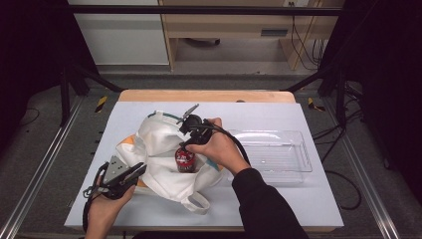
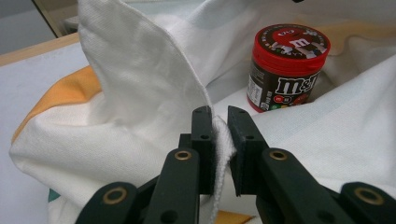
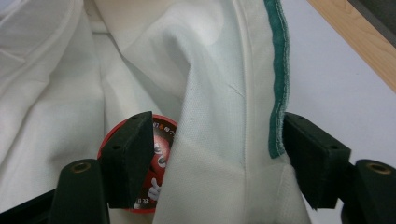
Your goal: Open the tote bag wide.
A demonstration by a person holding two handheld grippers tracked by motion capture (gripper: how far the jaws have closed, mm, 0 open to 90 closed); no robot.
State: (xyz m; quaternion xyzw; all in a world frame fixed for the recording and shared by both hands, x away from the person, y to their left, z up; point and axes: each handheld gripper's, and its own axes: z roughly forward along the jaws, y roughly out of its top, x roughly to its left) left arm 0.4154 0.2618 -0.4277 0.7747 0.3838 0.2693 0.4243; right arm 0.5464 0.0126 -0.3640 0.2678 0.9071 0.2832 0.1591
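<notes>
- Step in hand, by my read: working the candy jar (image 1: 185,160) at the mouth of the white cloth bag (image 1: 159,149), either in or out; direction can't be told.
- Jar stands upright inside the bag's opening, red lid up, cloth around it on all sides. Bag lies on the table (image 1: 308,199), left of the clear plastic tray (image 1: 298,149), which is bare.
- Left gripper (image 2: 219,135): fingers nearly closed, pinching a fold of the bag's near edge and holding that side of the mouth up.
- Right gripper (image 3: 219,154): fingers wide open, straddling the green-trimmed rim of the bag; one finger sits over the jar lid, the other outside the cloth. Nothing gripped.
- Next move calls for: left keeps its pinch so the mouth holds open; right has to clear the cloth flap between its fingers before closing, or it'll catch fabric rather than jar.
- Risk: round jar, could tip if bumped off-centre.
</notes>
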